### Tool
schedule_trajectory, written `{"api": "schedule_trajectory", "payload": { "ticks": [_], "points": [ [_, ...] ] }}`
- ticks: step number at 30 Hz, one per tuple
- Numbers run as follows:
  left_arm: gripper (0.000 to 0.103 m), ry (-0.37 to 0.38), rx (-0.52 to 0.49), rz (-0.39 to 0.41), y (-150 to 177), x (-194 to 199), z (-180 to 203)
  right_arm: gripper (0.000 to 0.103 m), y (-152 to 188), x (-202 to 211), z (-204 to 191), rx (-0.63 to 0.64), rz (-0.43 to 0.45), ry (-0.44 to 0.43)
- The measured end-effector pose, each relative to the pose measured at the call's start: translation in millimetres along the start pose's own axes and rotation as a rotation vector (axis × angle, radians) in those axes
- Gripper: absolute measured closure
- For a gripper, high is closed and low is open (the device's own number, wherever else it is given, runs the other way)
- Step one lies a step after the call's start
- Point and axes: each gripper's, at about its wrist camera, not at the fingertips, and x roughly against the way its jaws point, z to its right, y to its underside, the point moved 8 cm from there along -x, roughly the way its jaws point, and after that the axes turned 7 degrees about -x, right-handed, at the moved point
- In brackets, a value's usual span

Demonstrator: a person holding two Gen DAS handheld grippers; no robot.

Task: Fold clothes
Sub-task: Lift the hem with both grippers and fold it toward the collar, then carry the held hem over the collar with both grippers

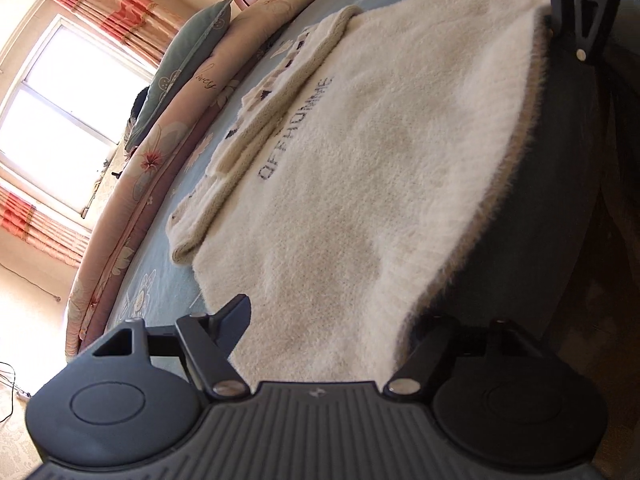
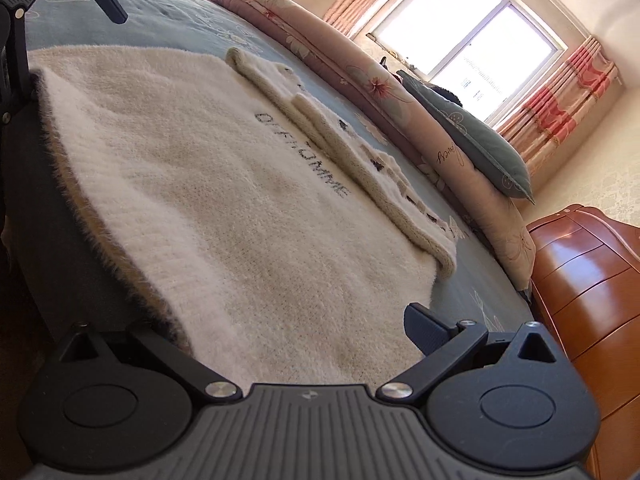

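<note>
The cream sweater (image 1: pixel 360 184) lies flat on the bed (image 1: pixel 168 292), filling the middle of both views, its hem at the near edge and one sleeve (image 1: pixel 256 128) already folded in. The left gripper (image 1: pixel 324 332) and right gripper (image 2: pixel 296 332) straddle the hem's two corners, jaws partly open, pads not visibly pinching. To fold well, each should probably bite both fabric layers evenly, then lift together toward the collar.

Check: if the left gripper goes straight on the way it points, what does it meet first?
Most likely the cream sweater: its near hem lies between the left gripper fingers, spread on the bed. Contact is unclear.
</note>
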Motion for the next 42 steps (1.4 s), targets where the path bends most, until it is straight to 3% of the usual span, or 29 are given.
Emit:
{"api": "schedule_trajectory", "payload": {
  "ticks": [2, 6, 8, 9, 11, 16, 30, 42],
  "points": [
    [0.054, 0.008, -0.087, 0.010, -4, 0, 9, 0.010, 0, 3, 3, -0.023, -0.009, -0.033],
    [0.073, 0.022, -0.224, 0.031, -9, -1, 23, 0.027, -6, 6, -3, 0.031, -0.007, -0.082],
    [0.084, 0.042, -0.255, 0.045, -8, -2, 27, 0.042, -4, 4, -8, 0.066, -0.022, -0.114],
    [0.084, 0.048, -0.258, 0.052, -8, -2, 27, 0.047, -3, 3, -11, 0.074, -0.031, -0.131],
    [0.084, 0.054, -0.261, 0.062, -7, -4, 26, 0.068, 0, 1, -15, 0.090, -0.049, -0.166],
    [0.092, 0.045, -0.261, 0.071, -10, -3, 19, 0.092, -3, 5, -20, 0.136, -0.061, -0.186],
    [0.093, -0.117, -0.152, 0.124, -30, -6, -52, 0.094, -60, 5, 22, 0.192, 0.048, -0.069],
    [0.092, -0.214, -0.104, 0.145, -47, -44, -110, 0.094, -107, -35, 51, 0.229, 0.093, 0.029]
  ]
}}
